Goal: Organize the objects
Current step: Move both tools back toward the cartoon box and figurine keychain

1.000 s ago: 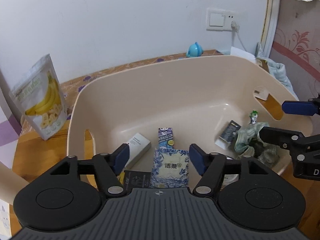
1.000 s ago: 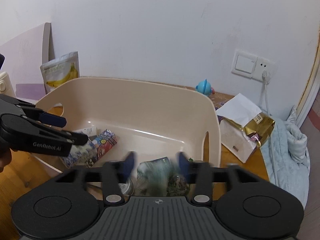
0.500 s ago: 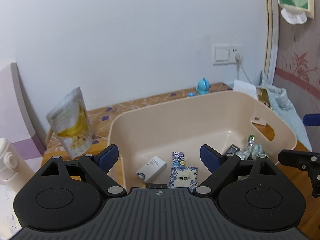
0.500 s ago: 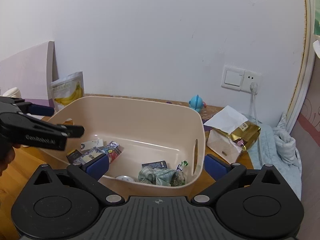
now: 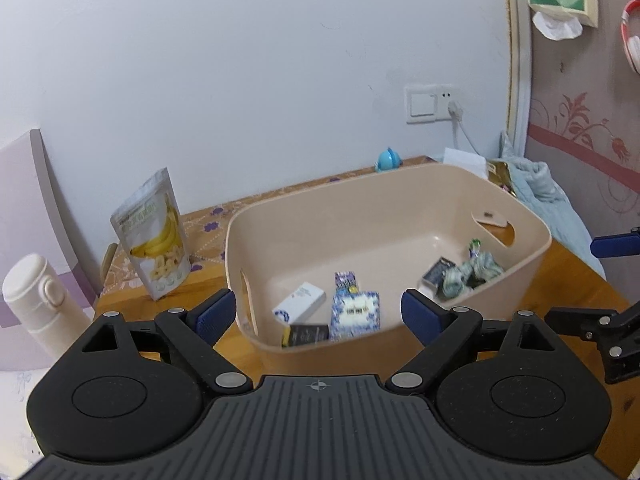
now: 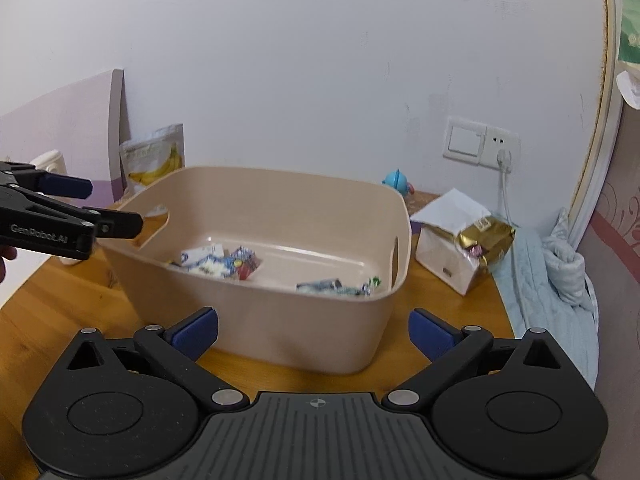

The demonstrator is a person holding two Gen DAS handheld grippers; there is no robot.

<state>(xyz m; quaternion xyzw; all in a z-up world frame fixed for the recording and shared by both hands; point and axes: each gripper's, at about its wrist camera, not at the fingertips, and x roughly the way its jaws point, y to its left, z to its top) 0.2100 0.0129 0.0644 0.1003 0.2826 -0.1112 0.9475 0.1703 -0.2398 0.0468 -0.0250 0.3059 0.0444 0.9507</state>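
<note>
Fingers of the left gripper [image 5: 316,314] and right gripper [image 6: 314,328] are hanging wide apart, gripping nothing. Ahead of both, the bin [image 5: 304,216] is holding several small packets; the banana bag [image 5: 154,240] and gold bag [image 6: 486,240] are waiting outside, seemingly left.

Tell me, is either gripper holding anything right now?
Nothing is held. The left gripper and right gripper are both open and empty, short of the beige bin.
</note>
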